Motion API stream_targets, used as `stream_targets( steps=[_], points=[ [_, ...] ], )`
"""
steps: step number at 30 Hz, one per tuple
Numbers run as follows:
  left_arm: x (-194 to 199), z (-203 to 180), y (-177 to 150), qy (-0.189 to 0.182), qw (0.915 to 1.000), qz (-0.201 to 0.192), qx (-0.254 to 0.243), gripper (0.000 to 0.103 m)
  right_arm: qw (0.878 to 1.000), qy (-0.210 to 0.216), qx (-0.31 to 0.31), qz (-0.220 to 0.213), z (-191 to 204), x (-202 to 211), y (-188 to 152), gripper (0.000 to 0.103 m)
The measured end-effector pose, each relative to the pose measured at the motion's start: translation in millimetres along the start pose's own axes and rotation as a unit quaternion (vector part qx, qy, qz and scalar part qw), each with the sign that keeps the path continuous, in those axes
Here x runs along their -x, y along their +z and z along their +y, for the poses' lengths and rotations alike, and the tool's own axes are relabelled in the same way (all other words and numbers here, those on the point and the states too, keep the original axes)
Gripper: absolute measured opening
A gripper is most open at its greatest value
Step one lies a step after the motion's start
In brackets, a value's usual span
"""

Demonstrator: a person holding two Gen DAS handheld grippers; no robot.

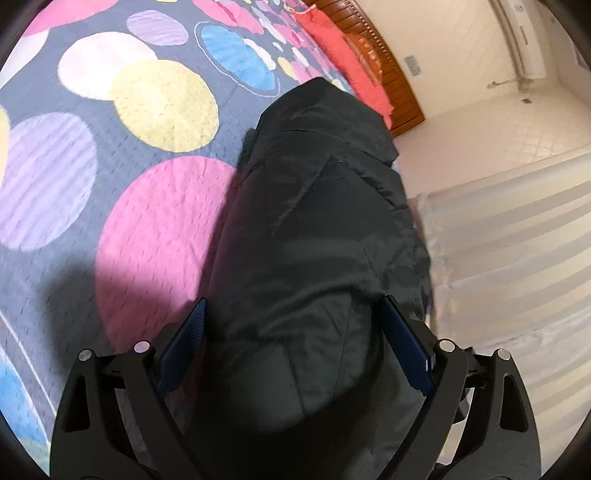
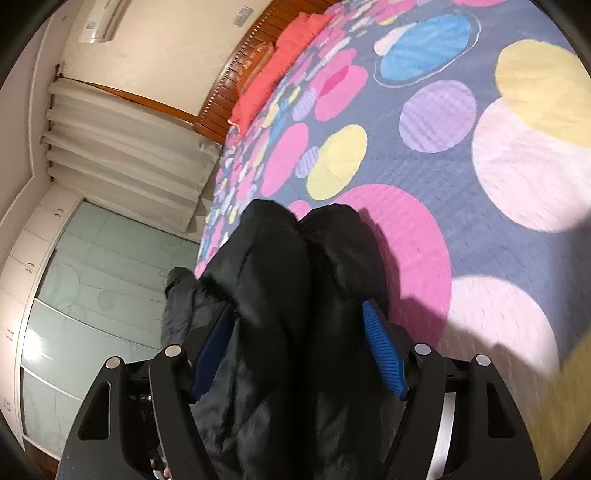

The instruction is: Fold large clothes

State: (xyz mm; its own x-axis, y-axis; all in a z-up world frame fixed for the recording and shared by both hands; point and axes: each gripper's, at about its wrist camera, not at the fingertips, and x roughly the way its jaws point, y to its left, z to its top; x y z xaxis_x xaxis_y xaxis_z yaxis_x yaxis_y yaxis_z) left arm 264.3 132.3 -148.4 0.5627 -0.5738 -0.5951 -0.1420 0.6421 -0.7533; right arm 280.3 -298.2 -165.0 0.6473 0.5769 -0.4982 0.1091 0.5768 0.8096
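Note:
A black padded coat (image 1: 317, 221) lies folded in a long bundle on the bed's edge, over the spotted bedspread (image 1: 147, 110). My left gripper (image 1: 293, 343) stands wide open just above the coat's near end. The dark fabric fills the gap between its blue pads (image 1: 184, 343), and I see no pinch. In the right wrist view the same coat (image 2: 295, 295) bulges in two humps, with a part hanging off the bed's side. My right gripper (image 2: 299, 350) is open around it, its ribbed blue pads (image 2: 384, 350) clear of the cloth.
Red pillows (image 1: 343, 62) and a wooden headboard (image 1: 399, 85) close off the far end of the bed. Pale curtains (image 2: 122, 155) and a glass-fronted wardrobe (image 2: 92, 314) stand beside the bed. An air conditioner (image 2: 103, 18) hangs high on the wall.

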Motion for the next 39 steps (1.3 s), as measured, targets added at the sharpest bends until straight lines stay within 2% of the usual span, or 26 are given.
stream_targets(
  steps=[2,4,7,10,15,20,22,30,39],
  points=[
    [-4,-4,0,0.026,0.9996,0.002,-0.011,0.091,1.000,-0.023,-0.004,0.007,-5,-9,1,0.046],
    [-7,-6,-1,0.047,0.9985,-0.001,-0.028,0.090,0.999,-0.026,-0.017,0.016,-14,-18,0,0.038],
    [-12,-9,-4,0.067,0.9971,-0.004,-0.037,0.090,0.999,-0.028,-0.010,0.012,-17,-22,-2,0.035],
    [-13,-11,-6,0.077,0.9959,-0.009,-0.046,0.090,0.999,-0.031,-0.005,0.012,-15,-23,-2,0.035],
    [-9,-8,-7,0.071,0.9966,-0.008,-0.041,0.091,0.999,-0.034,-0.005,0.005,-11,-19,-3,0.038],
    [-3,-12,-9,0.076,0.9958,-0.017,-0.048,0.091,0.999,-0.042,0.002,-0.007,0,0,-14,0.055],
    [-1,-13,-10,0.078,0.9957,-0.019,-0.046,0.091,0.999,-0.042,0.006,-0.012,4,8,-19,0.058],
    [17,-15,-24,0.076,0.9961,-0.025,-0.036,0.091,0.999,-0.045,0.015,-0.005,9,31,-47,0.058],
    [47,-22,-67,0.097,0.9928,-0.030,-0.064,0.091,0.997,-0.063,0.037,-0.005,16,60,-79,0.059]
  ],
)
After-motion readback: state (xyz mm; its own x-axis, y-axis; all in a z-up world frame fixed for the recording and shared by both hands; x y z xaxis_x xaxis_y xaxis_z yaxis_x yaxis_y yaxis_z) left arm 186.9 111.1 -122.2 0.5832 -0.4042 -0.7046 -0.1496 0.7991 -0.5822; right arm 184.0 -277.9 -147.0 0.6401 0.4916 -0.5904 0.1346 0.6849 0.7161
